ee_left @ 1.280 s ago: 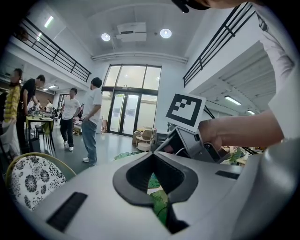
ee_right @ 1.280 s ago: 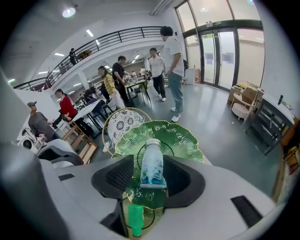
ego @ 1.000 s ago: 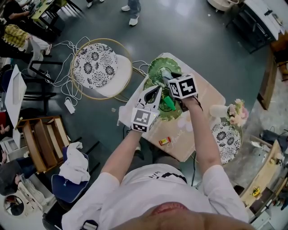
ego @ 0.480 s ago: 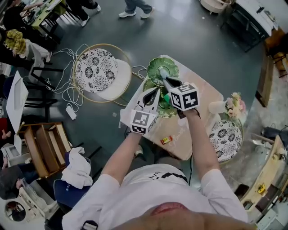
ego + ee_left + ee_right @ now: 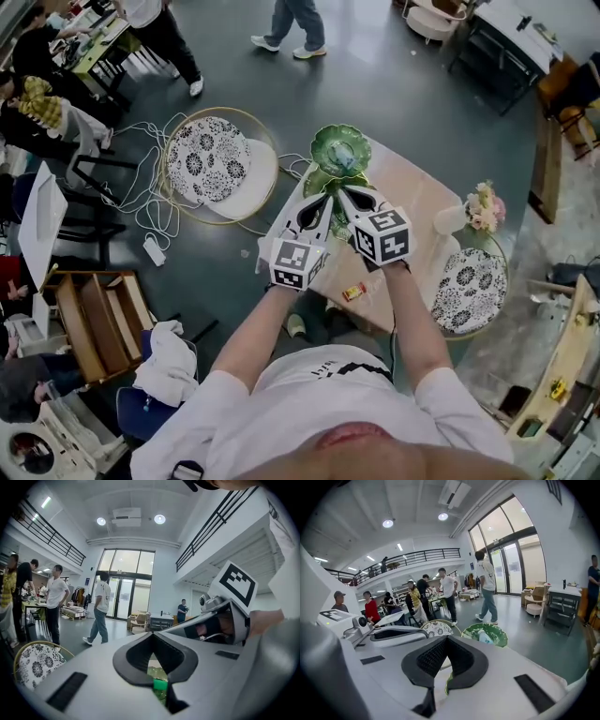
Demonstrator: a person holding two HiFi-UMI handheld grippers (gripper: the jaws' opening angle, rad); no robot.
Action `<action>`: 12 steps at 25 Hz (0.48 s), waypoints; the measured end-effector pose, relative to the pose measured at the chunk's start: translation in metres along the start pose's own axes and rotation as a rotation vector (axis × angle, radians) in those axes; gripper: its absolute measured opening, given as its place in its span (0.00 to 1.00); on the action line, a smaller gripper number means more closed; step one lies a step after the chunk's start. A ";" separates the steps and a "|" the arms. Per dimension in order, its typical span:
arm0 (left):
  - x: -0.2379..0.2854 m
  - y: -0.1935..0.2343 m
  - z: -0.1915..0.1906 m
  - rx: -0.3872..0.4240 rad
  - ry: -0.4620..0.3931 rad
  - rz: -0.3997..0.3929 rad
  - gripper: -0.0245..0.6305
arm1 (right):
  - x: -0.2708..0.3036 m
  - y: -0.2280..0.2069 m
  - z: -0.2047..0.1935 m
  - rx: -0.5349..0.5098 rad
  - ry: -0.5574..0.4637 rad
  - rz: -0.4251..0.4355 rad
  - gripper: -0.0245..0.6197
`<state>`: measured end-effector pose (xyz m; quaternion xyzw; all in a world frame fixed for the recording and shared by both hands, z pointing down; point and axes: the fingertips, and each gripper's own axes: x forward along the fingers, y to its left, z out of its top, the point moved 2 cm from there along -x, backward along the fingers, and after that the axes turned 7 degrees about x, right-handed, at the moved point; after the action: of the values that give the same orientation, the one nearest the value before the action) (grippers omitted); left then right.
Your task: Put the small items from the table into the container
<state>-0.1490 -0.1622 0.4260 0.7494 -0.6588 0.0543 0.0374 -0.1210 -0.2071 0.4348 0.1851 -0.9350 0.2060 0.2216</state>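
Both grippers are hanging at frame centre, just below the green leaf-shaped dish (image 5: 339,150), probably because a drop there is done. The right gripper (image 5: 349,197) is keeping its jaws pressed together on nothing. The left gripper (image 5: 319,204) is likewise closed, with a bright green item (image 5: 159,684) showing through its gap. A small red-and-yellow item (image 5: 354,292) is lying on the table (image 5: 422,202) lower down, seemingly next.

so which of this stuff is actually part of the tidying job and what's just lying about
In the job: green dish, small orange item on the table.
Just lying about: vase of flowers, round patterned stool, white power strip on the floor.
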 end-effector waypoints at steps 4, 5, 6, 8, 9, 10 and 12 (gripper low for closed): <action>-0.028 -0.015 0.008 -0.020 -0.002 -0.028 0.05 | -0.026 0.026 -0.011 0.016 -0.075 -0.018 0.06; -0.036 -0.019 0.010 -0.027 -0.002 -0.036 0.05 | -0.033 0.032 -0.013 0.020 -0.098 -0.030 0.06; -0.043 -0.023 0.011 -0.034 -0.002 -0.044 0.05 | -0.041 0.038 -0.016 0.027 -0.123 -0.044 0.06; -0.060 -0.031 0.013 -0.041 -0.005 -0.060 0.05 | -0.056 0.050 -0.025 0.051 -0.165 -0.065 0.06; -0.068 -0.035 0.013 -0.040 -0.009 -0.070 0.05 | -0.062 0.056 -0.031 0.064 -0.181 -0.072 0.06; -0.077 -0.039 0.013 -0.036 -0.015 -0.080 0.05 | -0.068 0.061 -0.036 0.076 -0.194 -0.078 0.06; -0.091 -0.045 0.015 -0.026 -0.023 -0.099 0.05 | -0.078 0.072 -0.045 0.094 -0.216 -0.089 0.06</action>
<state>-0.1149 -0.0686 0.3998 0.7812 -0.6219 0.0350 0.0423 -0.0725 -0.1052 0.4114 0.2579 -0.9335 0.2183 0.1196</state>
